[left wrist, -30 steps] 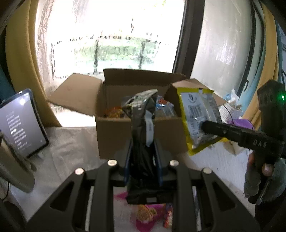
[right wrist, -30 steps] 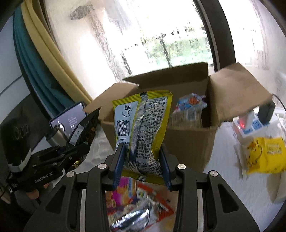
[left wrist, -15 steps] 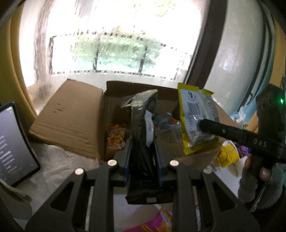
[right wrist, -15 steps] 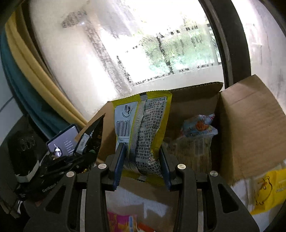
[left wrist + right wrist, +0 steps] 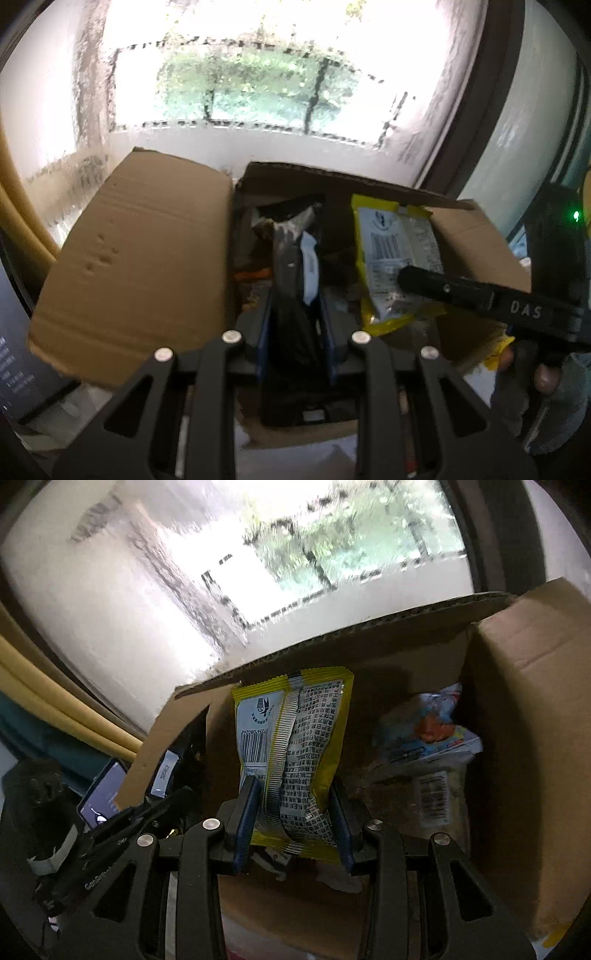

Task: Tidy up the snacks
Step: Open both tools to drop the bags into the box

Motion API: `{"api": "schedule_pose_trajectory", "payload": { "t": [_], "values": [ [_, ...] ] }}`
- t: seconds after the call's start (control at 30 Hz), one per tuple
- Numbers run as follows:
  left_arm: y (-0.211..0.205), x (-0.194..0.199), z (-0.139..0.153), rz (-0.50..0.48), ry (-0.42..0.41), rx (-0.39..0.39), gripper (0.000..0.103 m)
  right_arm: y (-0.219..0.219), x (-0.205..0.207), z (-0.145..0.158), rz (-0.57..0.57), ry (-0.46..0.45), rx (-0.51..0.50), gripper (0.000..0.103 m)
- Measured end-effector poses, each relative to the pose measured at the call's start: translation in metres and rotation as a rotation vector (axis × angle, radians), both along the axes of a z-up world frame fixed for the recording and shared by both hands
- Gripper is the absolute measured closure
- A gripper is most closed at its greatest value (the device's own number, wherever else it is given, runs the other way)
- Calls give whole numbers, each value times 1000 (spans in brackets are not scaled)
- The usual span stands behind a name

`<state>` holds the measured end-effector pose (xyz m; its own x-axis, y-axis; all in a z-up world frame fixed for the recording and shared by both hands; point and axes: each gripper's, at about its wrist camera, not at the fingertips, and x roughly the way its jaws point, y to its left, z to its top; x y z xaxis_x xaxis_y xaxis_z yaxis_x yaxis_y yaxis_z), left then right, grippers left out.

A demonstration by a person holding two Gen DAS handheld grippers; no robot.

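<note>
Between the left gripper's (image 5: 295, 325) blue pads stands a black packet (image 5: 291, 266), clamped upright with its white label facing right, its top over the open box (image 5: 140, 258). Just right of it, the right gripper (image 5: 291, 819) pinches a yellow packet (image 5: 295, 746) by its lower part, barcode side toward the camera, also upright over the box interior. Deeper in the box, to the right, lies a blue-and-orange packet (image 5: 428, 734). Far beyond, a window (image 5: 258, 74) glows; a phone (image 5: 105, 797) sits at the left.
</note>
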<state>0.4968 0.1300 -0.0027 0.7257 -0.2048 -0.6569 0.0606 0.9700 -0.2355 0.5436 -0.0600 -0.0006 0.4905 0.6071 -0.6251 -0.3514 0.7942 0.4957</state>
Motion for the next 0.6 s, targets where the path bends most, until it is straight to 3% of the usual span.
{"api": "schedule_pose_trajectory", "payload": {
  "t": [0.17,0.3,0.4,0.6],
  "values": [
    [-2,13,-5,7,40,16,76,17,18,-3,-34,40,-6,63],
    [7,8,0,22,18,-4,71,29,20,4,-66,-6,-35,42],
    [11,2,6,22,-6,-5,62,35,12,8,-60,-35,-41,41],
    [15,-10,15,35,-39,-2,61,39,-8,14,-44,-69,-72,41]
  ]
}}
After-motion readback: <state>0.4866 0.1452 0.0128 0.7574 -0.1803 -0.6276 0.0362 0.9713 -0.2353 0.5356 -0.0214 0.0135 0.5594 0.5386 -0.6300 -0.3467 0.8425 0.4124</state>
